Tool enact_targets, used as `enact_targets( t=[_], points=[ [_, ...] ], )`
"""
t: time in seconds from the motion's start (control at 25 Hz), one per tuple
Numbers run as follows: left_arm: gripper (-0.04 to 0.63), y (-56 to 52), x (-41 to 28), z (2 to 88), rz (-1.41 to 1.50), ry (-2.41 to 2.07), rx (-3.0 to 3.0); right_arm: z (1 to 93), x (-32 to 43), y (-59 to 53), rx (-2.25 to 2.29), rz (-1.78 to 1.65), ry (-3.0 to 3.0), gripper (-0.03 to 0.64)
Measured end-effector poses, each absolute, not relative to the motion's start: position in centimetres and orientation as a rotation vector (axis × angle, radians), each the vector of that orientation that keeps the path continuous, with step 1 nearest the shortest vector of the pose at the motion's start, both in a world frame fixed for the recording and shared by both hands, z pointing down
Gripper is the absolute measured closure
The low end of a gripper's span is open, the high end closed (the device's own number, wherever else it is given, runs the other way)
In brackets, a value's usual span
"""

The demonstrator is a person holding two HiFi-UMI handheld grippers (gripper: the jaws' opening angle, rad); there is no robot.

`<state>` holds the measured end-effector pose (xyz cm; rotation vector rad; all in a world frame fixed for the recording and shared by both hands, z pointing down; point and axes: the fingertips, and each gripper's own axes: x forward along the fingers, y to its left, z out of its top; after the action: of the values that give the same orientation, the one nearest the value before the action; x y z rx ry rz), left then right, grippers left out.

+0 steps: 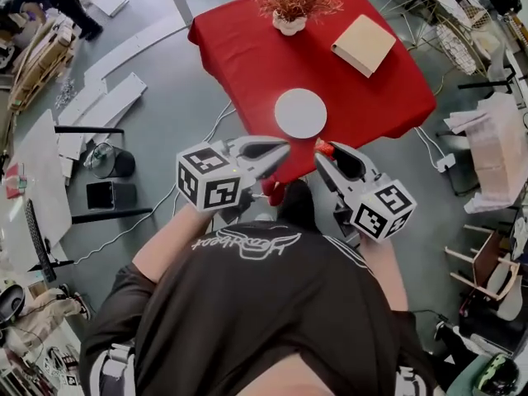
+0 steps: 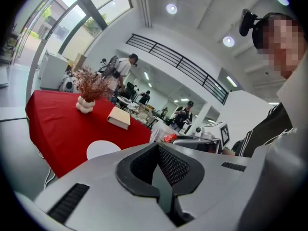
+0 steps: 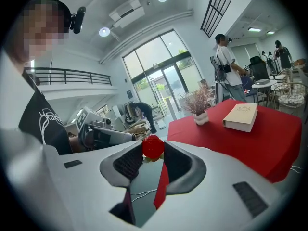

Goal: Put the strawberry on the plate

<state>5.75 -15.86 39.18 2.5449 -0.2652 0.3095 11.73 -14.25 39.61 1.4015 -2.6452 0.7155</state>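
A red strawberry (image 3: 153,147) sits pinched between the tips of my right gripper (image 3: 153,149), which is shut on it. From the head view the strawberry (image 1: 323,148) shows at that gripper's tip (image 1: 322,151), just off the near edge of the red table (image 1: 247,64). The round white plate (image 1: 300,113) lies on the red cloth near that edge, a short way beyond the strawberry. My left gripper (image 1: 285,149) hovers beside it to the left with its jaws closed together and nothing between them. In the left gripper view the plate (image 2: 102,149) lies left of the jaws.
On the red table stand a white vase with reddish dried flowers (image 1: 290,5) at the far side and a tan book (image 1: 364,44) at the right. Grey floor surrounds the table, with boards (image 1: 107,97) at left and chairs (image 1: 487,271) at right. People stand in the background.
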Motion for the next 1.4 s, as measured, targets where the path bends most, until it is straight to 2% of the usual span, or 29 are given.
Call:
enact_targets(
  t=[0.68,1.4],
  points=[
    [0.589,-26.3,7.9,43.2,0.340,-0.501,2.400,43.6,14.3,-25.5,1.144,0.844,-2.664,0.488],
    [0.589,-28.0,7.8,47.4,0.334,-0.579,2.262,48.2,13.9,-28.7,1.017,0.818,-2.581,0.488]
  ],
)
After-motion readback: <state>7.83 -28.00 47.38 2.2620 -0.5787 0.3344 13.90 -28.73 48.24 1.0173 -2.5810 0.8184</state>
